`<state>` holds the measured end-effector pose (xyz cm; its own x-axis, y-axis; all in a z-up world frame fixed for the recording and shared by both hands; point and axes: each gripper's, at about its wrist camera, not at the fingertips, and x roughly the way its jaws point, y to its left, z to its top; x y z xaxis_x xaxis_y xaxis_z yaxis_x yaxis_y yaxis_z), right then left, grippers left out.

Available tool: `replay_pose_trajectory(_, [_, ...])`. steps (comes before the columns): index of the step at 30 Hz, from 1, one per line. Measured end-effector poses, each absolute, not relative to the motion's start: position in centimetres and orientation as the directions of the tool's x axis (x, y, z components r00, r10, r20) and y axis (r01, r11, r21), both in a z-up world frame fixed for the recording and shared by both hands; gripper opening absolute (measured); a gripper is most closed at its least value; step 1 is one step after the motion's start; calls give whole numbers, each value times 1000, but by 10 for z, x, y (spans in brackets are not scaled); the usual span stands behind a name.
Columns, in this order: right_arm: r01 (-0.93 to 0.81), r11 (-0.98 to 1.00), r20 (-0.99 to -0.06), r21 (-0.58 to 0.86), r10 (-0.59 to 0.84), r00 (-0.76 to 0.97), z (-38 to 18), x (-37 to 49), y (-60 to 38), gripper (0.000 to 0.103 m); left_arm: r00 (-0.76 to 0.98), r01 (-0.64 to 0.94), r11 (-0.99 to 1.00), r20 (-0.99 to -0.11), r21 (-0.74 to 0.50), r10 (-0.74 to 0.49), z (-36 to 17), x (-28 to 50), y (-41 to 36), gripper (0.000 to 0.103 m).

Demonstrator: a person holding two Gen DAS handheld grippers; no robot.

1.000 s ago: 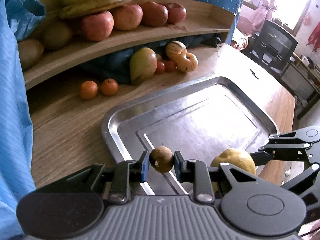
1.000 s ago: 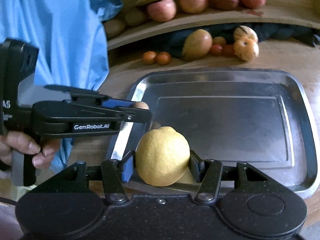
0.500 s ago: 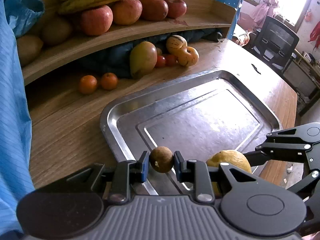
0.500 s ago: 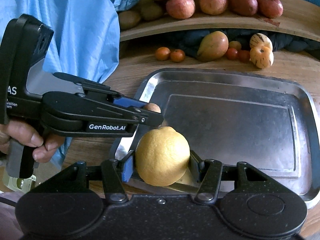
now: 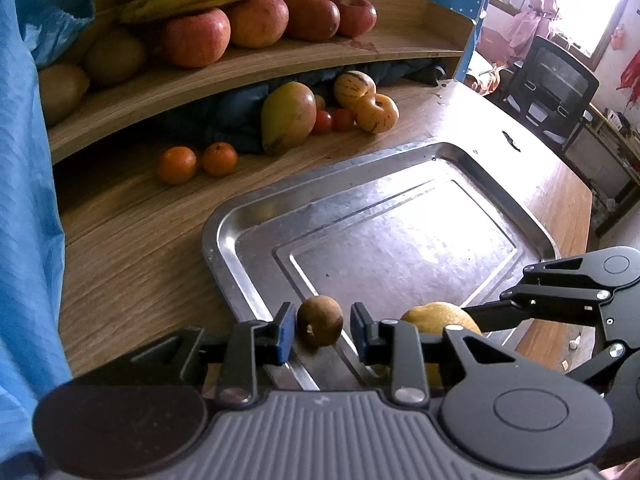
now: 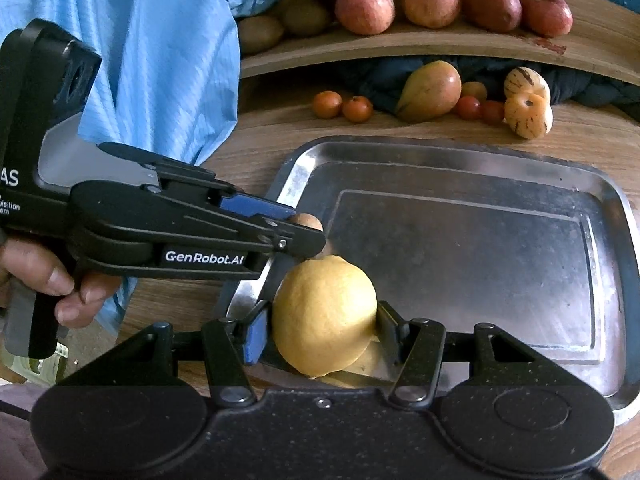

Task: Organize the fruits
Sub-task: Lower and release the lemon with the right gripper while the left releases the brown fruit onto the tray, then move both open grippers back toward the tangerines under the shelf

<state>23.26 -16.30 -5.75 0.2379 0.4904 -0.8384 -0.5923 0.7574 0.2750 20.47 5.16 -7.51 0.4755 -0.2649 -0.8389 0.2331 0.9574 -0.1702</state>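
Releasing now: the left gripper has its jaws opening around a small brown fruit, gaps showing on both sides, so it no longer pinches it. The fruit sits at the near-left corner of the steel tray, seemingly resting on the sloped rim zone, though I can't confirm full contact from here.

The right gripper is clamped on a lemon, low over the tray's near edge, just beside the left gripper's fingertips.

Risks:
- Brown fruit is round and the tray is slick; if it's on the slope it can roll inward, or get nudged out over the rim when the left fingers pull back.
- The two grippers are crowded. A sideways retreat by the left one could clip the lemon or the right gripper's finger.
- The lemon is wide and held off-centre, with its bulk below the pads; any knock could rotate it out of the grip.
- Dropping the lemon here could bump the brown fruit.

Mango, oranges and shelf apples are well apart, no issue.
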Motion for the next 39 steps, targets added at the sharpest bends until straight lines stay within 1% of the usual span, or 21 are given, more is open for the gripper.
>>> replay_pose_trajectory(2, [-600, 753, -835, 270, 494, 244, -56, 232, -163, 58, 482, 219, 962, -839, -162, -251, -74, 204, 53, 42])
replay_pose_trajectory(4, [-604, 751, -832, 267, 496, 248, -54, 232, -163, 60, 489, 213, 964, -836, -161, -247, -72, 203, 54, 43])
replay_pose_trajectory(7, [-612, 747, -831, 261, 496, 252, -52, 230, -163, 65, 512, 203, 969, -829, -138, -225, -66, 200, 54, 57])
replay_pose_trajectory(9, [-619, 742, -829, 257, 499, 253, -49, 229, -164, 68, 525, 198, 971, -822, -134, -220, -62, 199, 55, 59])
replay_pose_trajectory(12, [-630, 735, -827, 251, 501, 255, -45, 224, -165, 75, 532, 186, 973, -819, -136, -216, -57, 197, 59, 66])
replay_pose_trajectory(14, [-633, 734, -829, 248, 499, 254, -43, 222, -166, 80, 540, 175, 976, -816, -130, -205, -54, 194, 62, 77])
replay_pose_trajectory(16, [-633, 735, -832, 242, 493, 254, -41, 221, -168, 83, 549, 160, 979, -813, -125, -194, -50, 191, 64, 83])
replay_pose_trajectory(18, [-635, 736, -836, 233, 485, 256, -39, 219, -170, 86, 547, 137, 982, -817, -129, -184, -48, 188, 67, 85])
replay_pose_trajectory(20, [-631, 744, -844, 217, 468, 262, -37, 218, -173, 92, 539, 111, 984, -823, -140, -178, -47, 186, 70, 90])
replay_pose_trajectory(23, [-615, 760, -855, 211, 448, 261, -36, 218, -180, 96, 529, 69, 986, -833, -150, -163, -45, 182, 74, 94])
replay_pose_trajectory(27, [-592, 782, -871, 193, 414, 263, -33, 219, -189, 98, 522, 45, 990, -842, -135, -138, -39, 176, 75, 99])
replay_pose_trajectory(29, [-588, 788, -881, 183, 397, 257, -33, 221, -192, 101, 512, 40, 990, -848, -134, -136, -37, 174, 75, 102])
replay_pose_trajectory(34, [-583, 796, -893, 164, 371, 255, -33, 225, -203, 101, 479, 49, 991, -868, -124, -132, -37, 172, 72, 103])
replay_pose_trajectory(39, [-583, 801, -905, 134, 339, 257, -32, 231, -210, 102, 458, 48, 995, -883, -90, -102, -38, 178, 67, 103])
